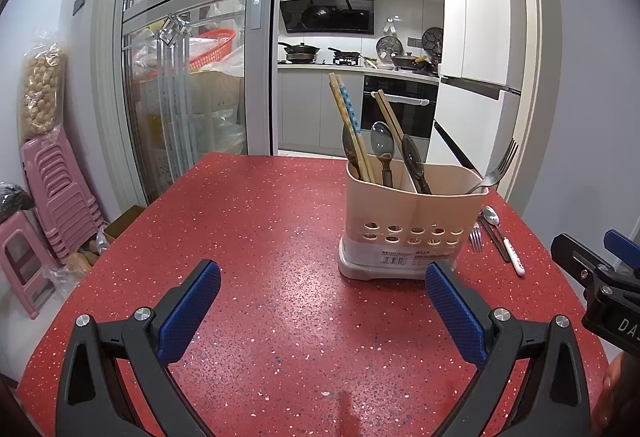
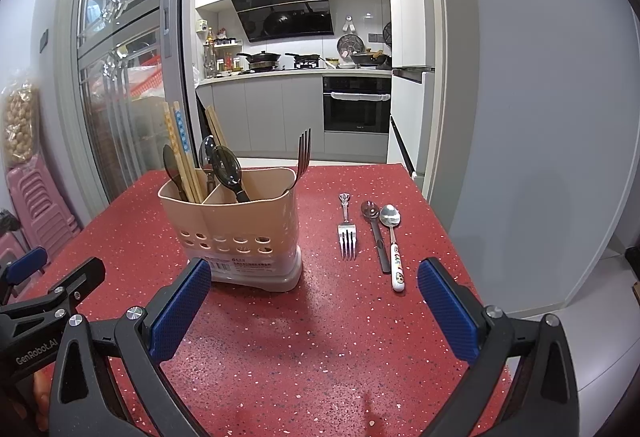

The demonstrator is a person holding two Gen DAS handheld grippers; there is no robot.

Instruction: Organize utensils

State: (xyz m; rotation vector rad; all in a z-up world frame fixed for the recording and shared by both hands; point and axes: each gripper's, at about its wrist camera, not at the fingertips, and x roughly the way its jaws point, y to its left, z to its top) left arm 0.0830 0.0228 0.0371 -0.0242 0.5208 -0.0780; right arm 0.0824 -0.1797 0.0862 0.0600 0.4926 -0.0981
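A beige utensil holder [image 1: 412, 213] [image 2: 236, 225] stands on the red speckled table [image 1: 260, 237] [image 2: 328, 337]. It holds chopsticks [image 2: 182, 153], dark spoons [image 2: 226, 167] and a fork [image 2: 303, 153]. To its right lie a metal fork [image 2: 347, 231], a dark-handled spoon [image 2: 376, 233] and a white-handled spoon [image 2: 394, 249], side by side. My left gripper [image 1: 322, 307] is open and empty, in front and left of the holder. My right gripper [image 2: 314, 307] is open and empty, short of the loose utensils.
Pink stools [image 1: 44, 197] are stacked left of the table beside a glass sliding door [image 1: 188, 49]. A kitchen with an oven [image 2: 356, 105] lies behind. The table's right edge drops to a grey floor [image 2: 600, 317].
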